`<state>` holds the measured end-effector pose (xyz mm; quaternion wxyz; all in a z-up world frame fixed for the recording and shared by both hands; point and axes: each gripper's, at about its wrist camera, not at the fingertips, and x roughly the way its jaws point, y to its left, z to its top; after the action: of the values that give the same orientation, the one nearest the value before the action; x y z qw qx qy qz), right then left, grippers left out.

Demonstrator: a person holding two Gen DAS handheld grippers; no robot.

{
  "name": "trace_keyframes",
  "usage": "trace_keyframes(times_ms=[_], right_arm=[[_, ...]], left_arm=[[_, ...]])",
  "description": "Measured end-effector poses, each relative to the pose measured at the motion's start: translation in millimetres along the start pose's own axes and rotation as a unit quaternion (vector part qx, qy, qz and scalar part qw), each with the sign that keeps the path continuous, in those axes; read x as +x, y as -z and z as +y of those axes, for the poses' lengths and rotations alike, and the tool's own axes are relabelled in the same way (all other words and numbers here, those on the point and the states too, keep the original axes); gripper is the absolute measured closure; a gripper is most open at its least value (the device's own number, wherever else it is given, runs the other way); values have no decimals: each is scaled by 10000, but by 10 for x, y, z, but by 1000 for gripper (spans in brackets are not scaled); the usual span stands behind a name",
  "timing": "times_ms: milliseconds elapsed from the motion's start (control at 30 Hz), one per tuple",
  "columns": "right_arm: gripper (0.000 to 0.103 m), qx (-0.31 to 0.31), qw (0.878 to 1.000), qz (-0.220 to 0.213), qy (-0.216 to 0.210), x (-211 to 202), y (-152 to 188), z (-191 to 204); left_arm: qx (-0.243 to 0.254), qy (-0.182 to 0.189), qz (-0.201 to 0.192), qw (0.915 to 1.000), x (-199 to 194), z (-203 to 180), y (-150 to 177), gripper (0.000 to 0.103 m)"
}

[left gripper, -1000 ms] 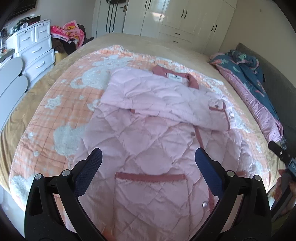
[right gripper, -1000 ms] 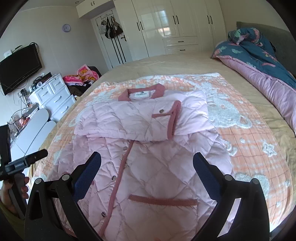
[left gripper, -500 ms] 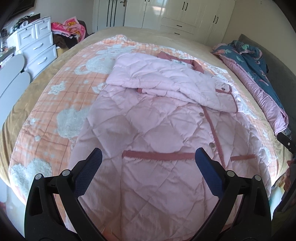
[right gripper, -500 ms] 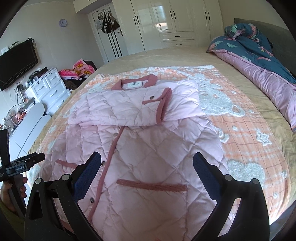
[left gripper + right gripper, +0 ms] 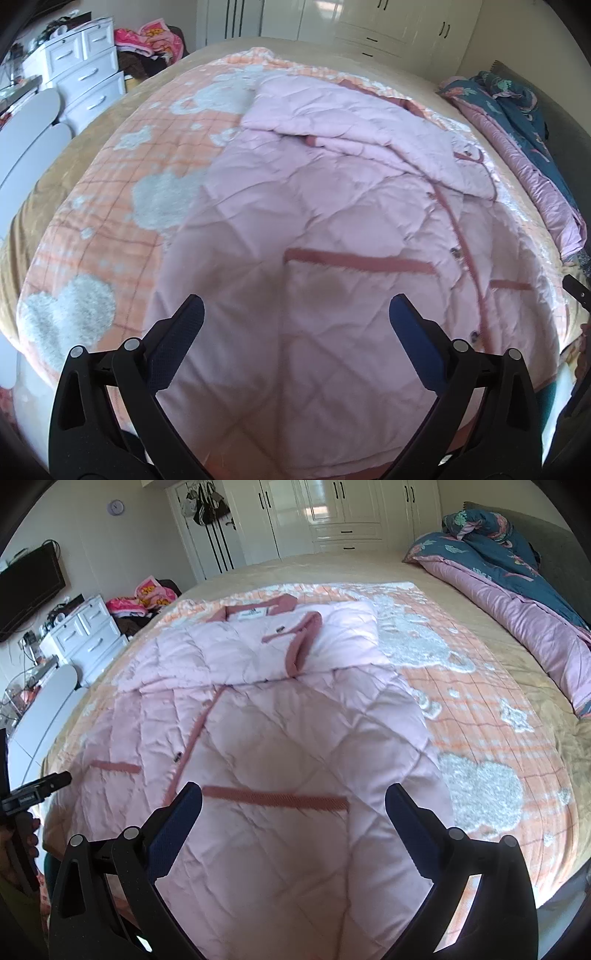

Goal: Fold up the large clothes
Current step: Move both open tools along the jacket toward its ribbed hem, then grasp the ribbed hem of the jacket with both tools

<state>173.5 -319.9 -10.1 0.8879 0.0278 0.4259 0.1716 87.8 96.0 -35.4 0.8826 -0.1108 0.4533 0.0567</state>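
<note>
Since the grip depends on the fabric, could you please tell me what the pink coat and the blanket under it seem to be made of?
Pink coat: likely smooth padded synthetic shell, judging by diamond quilting and slight sheen. Blanket: apparently plush fleece, given its fuzzy raised white patches.

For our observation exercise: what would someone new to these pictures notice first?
A pink quilted coat fills the middle of the bed, its sleeves folded across the chest, on an orange blanket. Both open grippers, left and right, hover over its hem. A dark blue duvet lies bunched at the bed's far right.
</note>
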Motion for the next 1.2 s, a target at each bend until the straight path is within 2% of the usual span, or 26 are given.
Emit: trace_keyframes(times_ms=[500,600,767,933,1067,1167,1200], right_arm=[[4,263,9982,470,268,-31,429,-404],[4,320,9974,544,340,-56,504,-481],[4,386,9962,658,410,-95,615,-565],[4,416,9950,781,457,-115,727,-623],[4,466,9937,901,484,-113,829,-683],[4,571,9925,994,417,-120,905,-748],[4,593,9921,1033,383,-121,929,-764]], left_arm=[[-543,-178,171,9982,-42,634,279,9],[-590,-84,252,9979,-55,708,355,9],[-717,324,467,9958,-36,791,507,9],[-458,469,564,9963,-47,681,632,29],[-190,365,579,9975,-68,585,682,40],[-123,504,561,9971,-111,528,689,55],[-46,474,549,9974,-120,500,689,55]])
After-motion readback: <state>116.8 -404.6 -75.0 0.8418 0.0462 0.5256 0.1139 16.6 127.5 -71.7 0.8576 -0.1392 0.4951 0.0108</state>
